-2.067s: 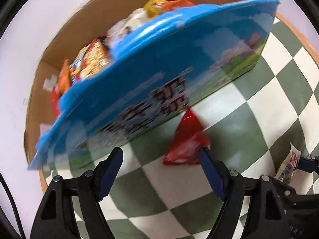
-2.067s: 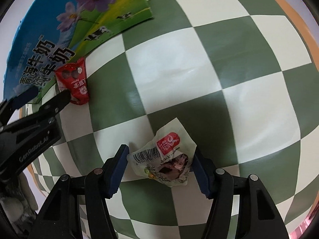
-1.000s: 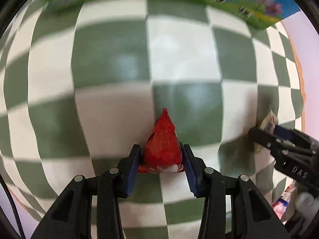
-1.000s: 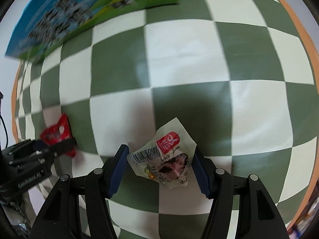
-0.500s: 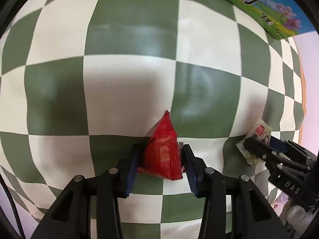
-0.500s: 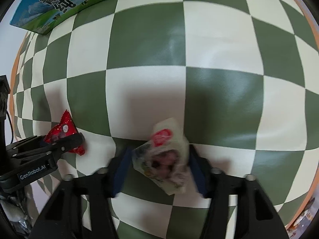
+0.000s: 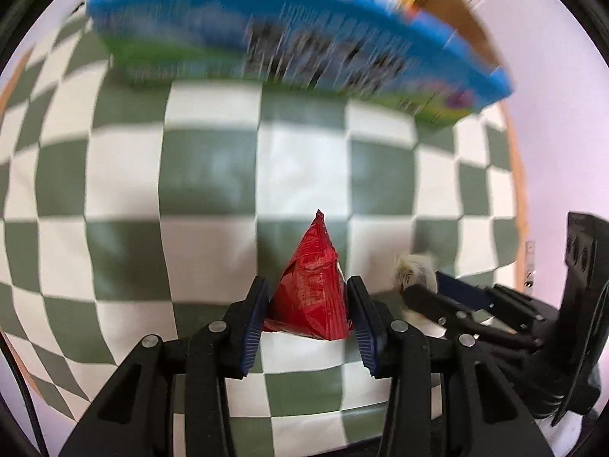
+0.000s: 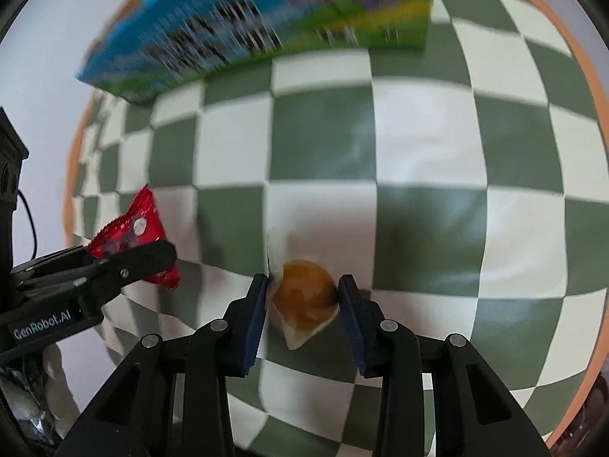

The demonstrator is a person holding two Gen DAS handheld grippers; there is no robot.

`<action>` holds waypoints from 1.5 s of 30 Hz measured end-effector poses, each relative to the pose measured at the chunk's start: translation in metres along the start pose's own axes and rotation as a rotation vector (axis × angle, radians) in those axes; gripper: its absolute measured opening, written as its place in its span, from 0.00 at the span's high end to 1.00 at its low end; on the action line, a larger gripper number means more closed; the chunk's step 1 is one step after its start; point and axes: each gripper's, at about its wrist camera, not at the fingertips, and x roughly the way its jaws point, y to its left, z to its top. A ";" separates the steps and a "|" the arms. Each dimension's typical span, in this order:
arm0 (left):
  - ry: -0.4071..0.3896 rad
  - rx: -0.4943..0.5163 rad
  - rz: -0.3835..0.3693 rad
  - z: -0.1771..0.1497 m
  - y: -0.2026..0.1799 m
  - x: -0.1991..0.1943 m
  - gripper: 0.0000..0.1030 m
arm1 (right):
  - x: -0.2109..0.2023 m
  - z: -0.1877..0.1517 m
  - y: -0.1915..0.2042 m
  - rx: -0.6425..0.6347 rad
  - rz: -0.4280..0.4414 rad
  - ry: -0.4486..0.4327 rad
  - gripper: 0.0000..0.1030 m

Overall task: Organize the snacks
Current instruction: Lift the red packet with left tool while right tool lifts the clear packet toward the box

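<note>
Red packet (image 7: 310, 293) clamped in left tool (image 7: 308, 310), long axis pointing away.

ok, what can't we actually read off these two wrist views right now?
- Print on the blue box: motion-blurred in both views.
- Snacks inside the box: left wrist view, cut off by the top edge and blurred.
- Label of the pale packet: faces away in the right view; the right claw hides it in the left.
- Red packet lettering: too creased.
</note>
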 end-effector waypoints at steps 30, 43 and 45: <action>0.157 -0.033 0.061 0.047 0.019 0.080 0.62 | 0.042 0.007 -0.045 0.048 -0.101 0.063 0.57; -0.105 0.095 -0.009 0.100 -0.019 -0.065 0.62 | -0.089 0.052 -0.001 -0.045 0.061 -0.178 0.58; -0.133 0.103 -0.008 0.126 -0.022 -0.083 0.62 | -0.119 0.077 0.008 -0.071 0.071 -0.232 0.58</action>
